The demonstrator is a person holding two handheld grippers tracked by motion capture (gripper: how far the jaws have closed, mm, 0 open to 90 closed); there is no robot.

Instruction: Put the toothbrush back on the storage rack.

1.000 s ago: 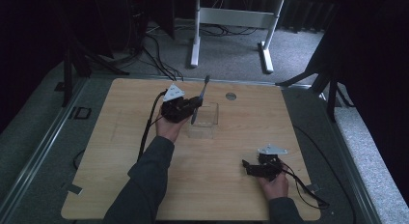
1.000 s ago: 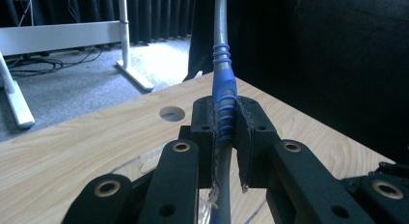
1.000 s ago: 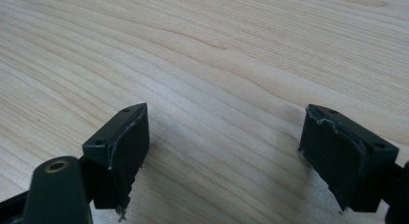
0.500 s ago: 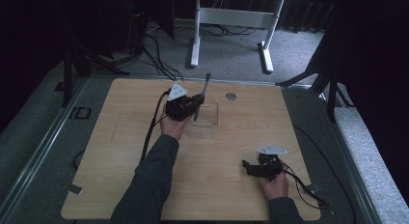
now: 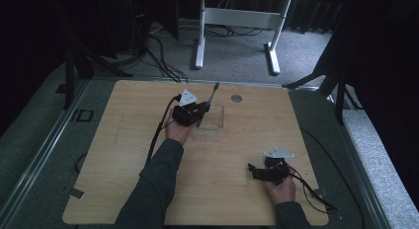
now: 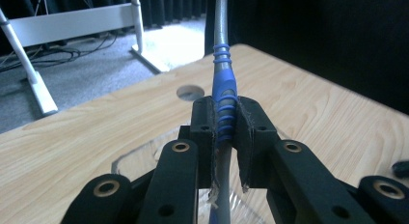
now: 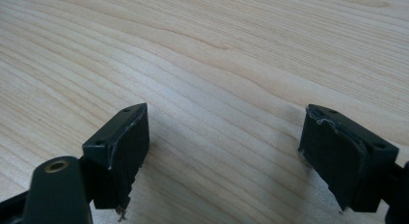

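Two grippers: one per hand, both over the wooden table (image 5: 123, 165).
Left gripper (image 5: 200, 110): held over the far middle of the table, at the near left edge of a clear container (image 5: 210, 124); grey three-cornered plate on top.
Left gripper, jaw state: pressed together on the handle of a toothbrush (image 6: 223, 96); both pads touch the blue ribbed grip.
Toothbrush, position: upright with a tilt, grey shaft rising from the jaws toward the far side; in the high view its upper end (image 5: 214, 91) leans to the far right of the gripper. The lower end passes down between the jaws, above the container's rim.
Toothbrush, head: cut off at the top of the left gripper view; bristles cannot be told.
Clear container: transparent, rectangular, resting on the table just right of the left hand (image 5: 177, 133).
Right gripper (image 5: 259, 172): low over the near right part of the table, well apart from the container.
Right gripper, jaw state: spread wide, with bare wood between the pads (image 7: 128, 147).
Table hole (image 5: 236, 97): round, far of the container.
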